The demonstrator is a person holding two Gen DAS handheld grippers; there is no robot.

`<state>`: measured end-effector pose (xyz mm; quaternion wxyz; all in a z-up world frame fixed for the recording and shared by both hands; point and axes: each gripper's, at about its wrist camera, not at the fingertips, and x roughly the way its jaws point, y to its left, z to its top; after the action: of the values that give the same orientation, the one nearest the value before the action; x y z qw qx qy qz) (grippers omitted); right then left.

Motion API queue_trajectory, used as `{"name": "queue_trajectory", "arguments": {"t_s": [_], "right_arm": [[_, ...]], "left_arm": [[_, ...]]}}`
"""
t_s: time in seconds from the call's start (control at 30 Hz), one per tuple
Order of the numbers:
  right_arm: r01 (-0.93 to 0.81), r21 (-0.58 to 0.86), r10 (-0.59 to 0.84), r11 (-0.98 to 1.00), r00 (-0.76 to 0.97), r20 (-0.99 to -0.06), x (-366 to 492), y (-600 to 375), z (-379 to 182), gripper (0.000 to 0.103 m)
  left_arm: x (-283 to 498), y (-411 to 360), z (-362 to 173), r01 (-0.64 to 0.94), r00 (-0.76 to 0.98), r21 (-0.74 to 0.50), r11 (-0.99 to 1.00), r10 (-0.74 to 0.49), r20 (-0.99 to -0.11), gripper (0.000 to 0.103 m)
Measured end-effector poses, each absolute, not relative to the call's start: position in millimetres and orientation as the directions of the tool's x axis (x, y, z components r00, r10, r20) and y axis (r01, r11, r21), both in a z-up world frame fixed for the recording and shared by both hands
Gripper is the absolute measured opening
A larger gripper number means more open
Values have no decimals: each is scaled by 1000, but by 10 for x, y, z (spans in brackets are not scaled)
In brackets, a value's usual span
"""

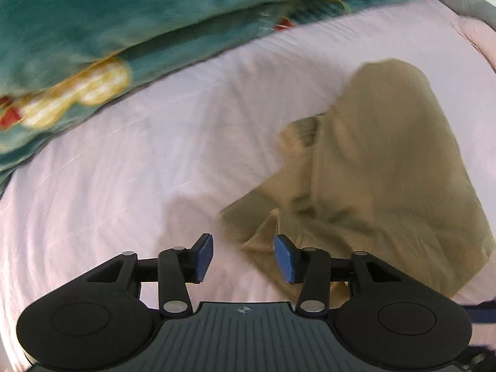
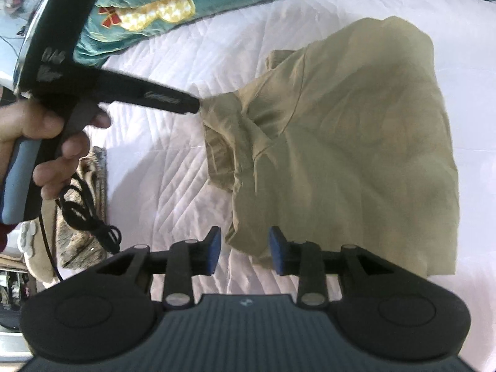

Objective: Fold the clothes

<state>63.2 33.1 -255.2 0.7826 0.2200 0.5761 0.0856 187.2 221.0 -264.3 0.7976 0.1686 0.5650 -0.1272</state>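
An olive-tan garment (image 2: 341, 142) lies partly folded and rumpled on a white quilted bed (image 2: 186, 161). In the left wrist view it (image 1: 372, 167) lies at the right. My left gripper (image 1: 243, 255) is open, its blue pads on either side of the garment's near corner. In the right wrist view the left gripper (image 2: 193, 105) reaches in from the left, its tip at the garment's left edge. My right gripper (image 2: 245, 249) is open over the garment's near left edge, holding nothing.
A teal blanket with a yellow and red pattern (image 1: 93, 46) is bunched along the bed's far side; it also shows in the right wrist view (image 2: 148, 6). A grey knitted cloth (image 2: 83, 217) with a black cord (image 2: 83, 214) lies at the bed's left edge.
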Motion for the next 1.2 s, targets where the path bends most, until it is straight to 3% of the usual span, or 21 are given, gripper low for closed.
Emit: {"name": "queue_trajectory", "arguments": {"t_s": [0.1,0.2,0.4,0.73,1.07,1.2], "right_arm": [[131,428,362,894,353,-863,509,125,-2461,40],[196,393,304,898,369,-878,324,-288,-2493,43],[316,298,200,901,307,-930,87,-1028,-2923,47],[318,320,243,893,258,-935,197,-1163,-3293,47],[319,314,260,894,202,-944,272,-1053,-3508,48],[299,304,261,904,176,-949,333,-991,-3556,48]], "left_arm": [[1685,2369,-2473,293,339,106,950,1,-941,48],[1344,2321,-2477,201,325,4,980,-62,-944,52],[642,1604,-3123,102,241,-129,986,-150,-959,53],[490,1511,-3326,-25,247,-60,998,-52,-968,53],[724,1422,-3664,-5,159,-87,996,-85,-984,53],[763,1275,-3736,27,149,-37,999,-41,-988,53]]}}
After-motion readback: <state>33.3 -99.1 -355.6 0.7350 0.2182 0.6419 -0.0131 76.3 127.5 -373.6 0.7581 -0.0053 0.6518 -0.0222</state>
